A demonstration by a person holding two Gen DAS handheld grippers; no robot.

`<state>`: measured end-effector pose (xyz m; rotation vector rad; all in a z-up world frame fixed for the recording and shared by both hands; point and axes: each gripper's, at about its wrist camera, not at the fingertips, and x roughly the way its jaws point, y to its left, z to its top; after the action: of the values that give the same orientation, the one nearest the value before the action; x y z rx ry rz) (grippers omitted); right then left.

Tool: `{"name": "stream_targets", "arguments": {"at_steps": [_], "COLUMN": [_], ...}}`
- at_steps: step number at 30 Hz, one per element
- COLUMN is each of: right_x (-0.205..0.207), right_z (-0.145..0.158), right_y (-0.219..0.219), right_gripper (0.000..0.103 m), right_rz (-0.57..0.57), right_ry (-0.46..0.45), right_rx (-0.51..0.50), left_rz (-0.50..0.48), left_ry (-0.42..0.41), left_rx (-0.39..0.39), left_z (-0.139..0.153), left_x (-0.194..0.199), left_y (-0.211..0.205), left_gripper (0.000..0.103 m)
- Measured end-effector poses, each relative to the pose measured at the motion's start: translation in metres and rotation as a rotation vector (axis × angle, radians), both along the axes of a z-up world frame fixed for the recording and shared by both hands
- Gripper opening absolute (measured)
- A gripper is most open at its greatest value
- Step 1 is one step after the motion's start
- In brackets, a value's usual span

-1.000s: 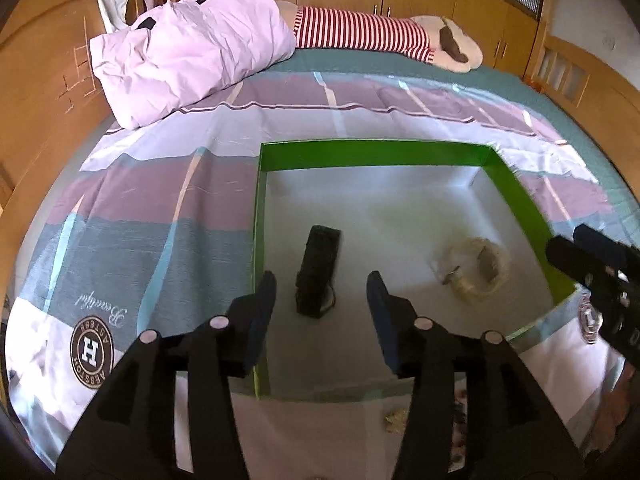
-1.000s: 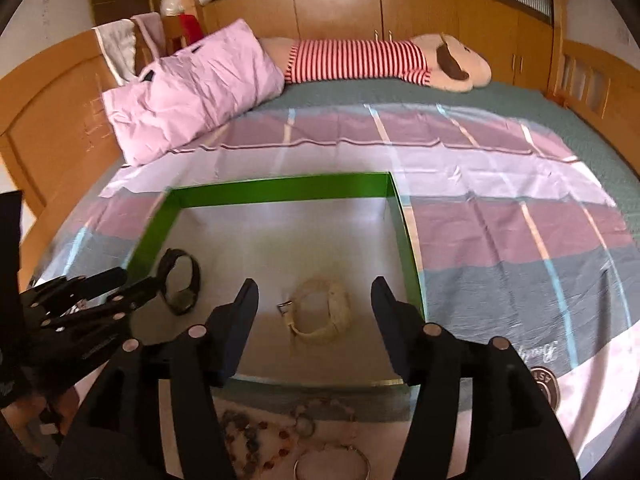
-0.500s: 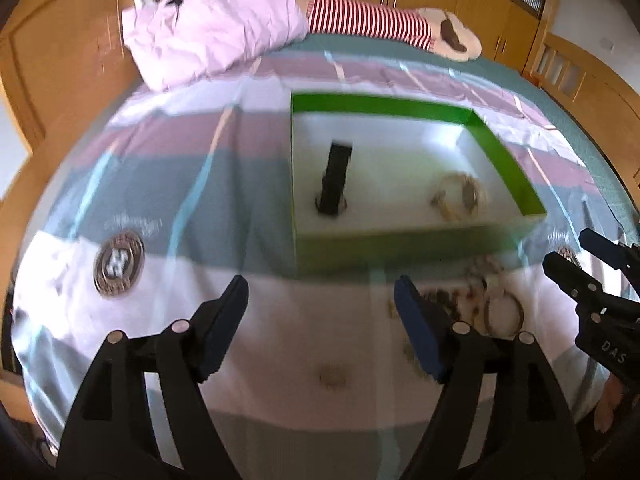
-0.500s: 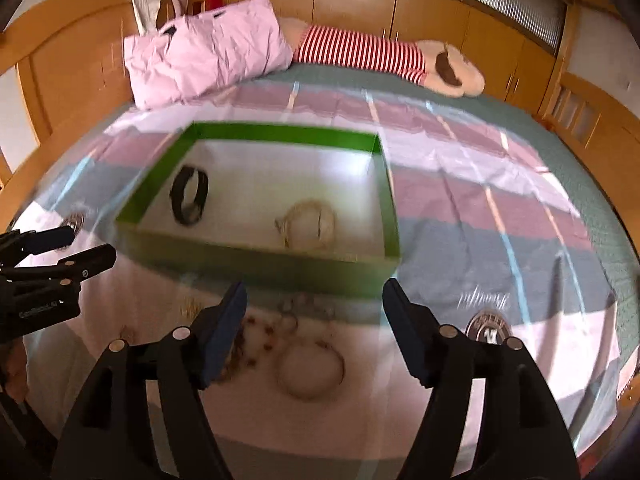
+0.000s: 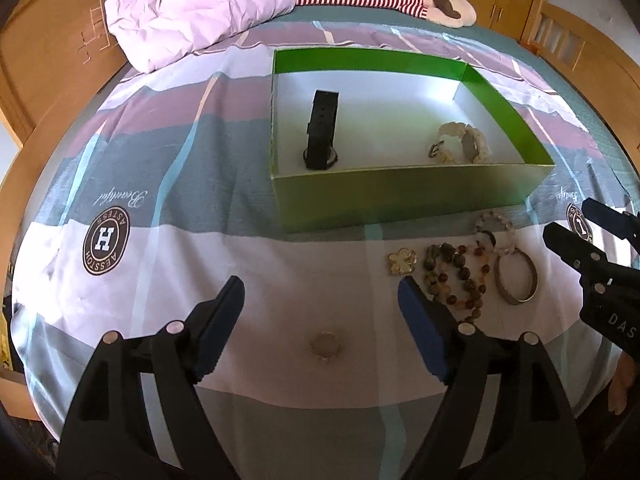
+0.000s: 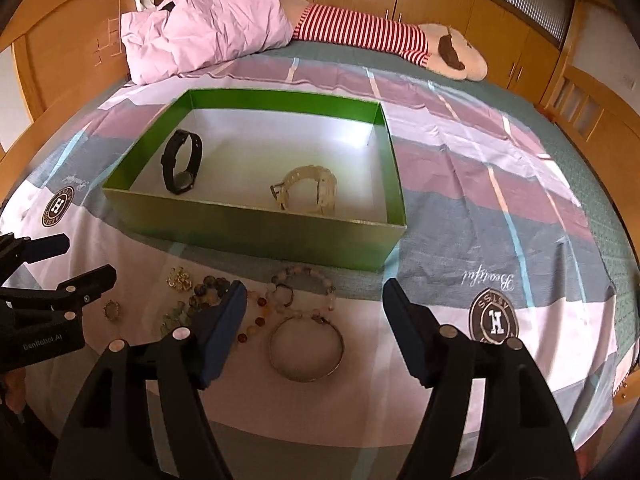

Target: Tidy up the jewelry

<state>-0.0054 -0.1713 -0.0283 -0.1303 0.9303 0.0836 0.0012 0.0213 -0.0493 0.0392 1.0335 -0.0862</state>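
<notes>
Both grippers have pulled back from the box toward the near edge of the bed [image 5: 168, 168], and more jewelry shows now. Green box [image 6: 256, 236] sits mid-bed and holds a black watch [image 6: 182, 168] and a pale watch [image 6: 308, 192]: that part looks done. Left outside, along its near wall, are a bead bracelet [image 5: 456, 276], a bangle [image 6: 306, 354], a brooch [image 5: 402, 261] and a ring [image 5: 326, 347]. Left gripper [image 5: 320, 312] and right gripper [image 6: 314, 320] hover with jaws wide apart, holding nothing.
</notes>
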Motion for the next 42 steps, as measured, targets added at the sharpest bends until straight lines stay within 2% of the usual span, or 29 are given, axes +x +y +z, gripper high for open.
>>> {"name": "stream_targets", "arguments": {"at_steps": [3, 7, 11, 13, 16, 17, 18, 20, 21, 23, 25, 27, 32, 37, 39, 42], "right_x": [0.004, 0.012, 0.018, 0.019, 0.021, 0.021, 0.022, 0.020, 0.018, 0.015, 0.011, 0.009, 0.013, 0.012, 0.011, 0.019], "right_z": [-0.002, 0.001, -0.018, -0.031, -0.054, -0.061, -0.068, -0.073, -0.070, -0.065, -0.061, -0.056, -0.053, -0.057, -0.057, -0.054], "right_y": [-0.008, -0.047, -0.069, -0.061, -0.041, -0.037, -0.033, -0.029, -0.024, -0.020, -0.016, -0.014, -0.029, -0.038, -0.037, -0.040], "right_gripper": [0.071, 0.071, 0.071, 0.070, 0.057, 0.049, 0.037, 0.024, 0.007, 0.003, 0.003, 0.003, 0.003, 0.003, 0.005, 0.007], "right_rz": [-0.016, -0.123, -0.155, -0.124, -0.074, -0.066, -0.060, -0.044, -0.021, 0.017, 0.054, 0.066, -0.040, -0.091, -0.091, -0.083], "right_ry": [0.018, 0.027, 0.140, 0.192, 0.262, 0.284, 0.307, 0.308, 0.295, 0.295, 0.297, 0.277, 0.256, 0.282, 0.285, 0.275], "right_rx": [0.001, 0.006, 0.092, 0.069, 0.012, 0.006, 0.004, 0.009, 0.005, 0.056, 0.109, 0.112, 0.038, 0.045, 0.053, 0.044], "left_rz": [0.020, 0.103, 0.168, 0.166, 0.147, 0.142, 0.139, 0.138, 0.141, 0.147, 0.142, 0.120, -0.013, -0.154, -0.188, -0.175], "left_ry": [0.010, 0.037, 0.095, 0.112, 0.113, 0.114, 0.115, 0.119, 0.121, 0.122, 0.118, 0.111, 0.086, 0.078, 0.085, 0.113], "left_rx": [0.013, 0.045, 0.044, 0.046, 0.051, 0.052, 0.052, 0.053, 0.051, 0.045, 0.037, 0.032, 0.025, 0.016, 0.041, 0.104], "left_z": [0.000, -0.001, -0.008, -0.011, -0.012, -0.013, -0.013, -0.013, -0.014, -0.015, -0.015, -0.015, -0.016, -0.023, -0.030, -0.042], "left_x": [0.002, 0.006, 0.009, 0.009, 0.008, 0.008, 0.008, 0.008, 0.008, 0.010, 0.009, 0.009, 0.000, -0.011, -0.013, -0.012], "left_y": [0.005, 0.026, 0.043, 0.043, 0.038, 0.037, 0.036, 0.036, 0.036, 0.037, 0.036, 0.031, -0.003, -0.041, -0.053, -0.056], "left_gripper": [0.083, 0.084, 0.084, 0.084, 0.084, 0.084, 0.084, 0.084, 0.084, 0.084, 0.084, 0.084, 0.084, 0.084, 0.084, 0.084]}}
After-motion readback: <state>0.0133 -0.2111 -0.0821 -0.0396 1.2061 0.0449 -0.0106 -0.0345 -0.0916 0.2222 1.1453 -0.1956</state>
